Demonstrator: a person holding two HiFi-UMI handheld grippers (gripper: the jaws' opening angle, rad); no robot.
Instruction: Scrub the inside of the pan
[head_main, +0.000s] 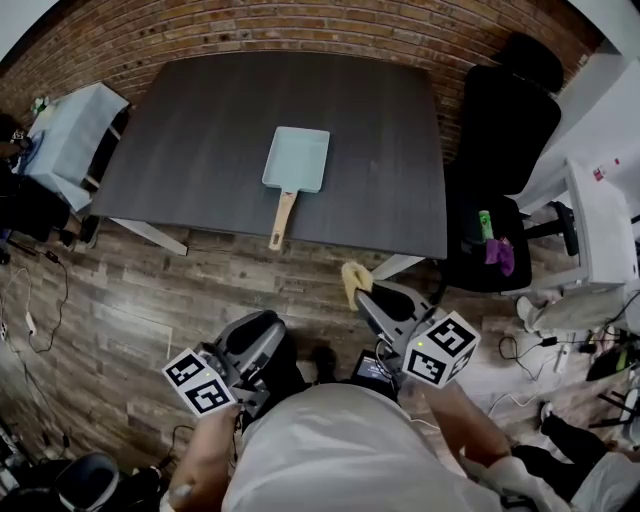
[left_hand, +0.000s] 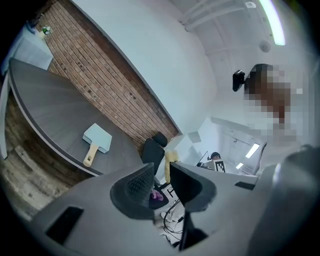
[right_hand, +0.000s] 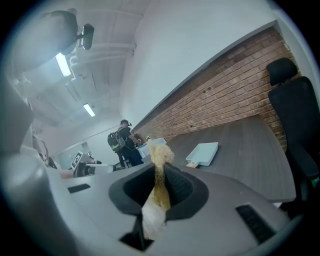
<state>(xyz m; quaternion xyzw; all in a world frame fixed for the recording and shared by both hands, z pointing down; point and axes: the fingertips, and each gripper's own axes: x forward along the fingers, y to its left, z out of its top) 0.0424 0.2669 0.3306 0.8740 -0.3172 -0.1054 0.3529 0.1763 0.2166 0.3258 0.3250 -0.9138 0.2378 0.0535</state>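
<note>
Scrubbing: not begun, I'd judge (pan and sponge are well apart).
Pan (head_main: 297, 158): mid-desk (head_main: 200, 140), wooden handle (head_main: 283, 218) pointing back at the person.
Right tongs (right_hand: 160, 172): pinching a yellow sponge (right_hand: 161, 155).
Left tongs (left_hand: 162, 172): slightly spread, nothing between them.
Tip: steady the handle with the left, then press the sponge flat inside the pan.
Views: only the head view shows both tongs short of the desk; the right gripper view alone shows the clamp on the sponge.
</note>
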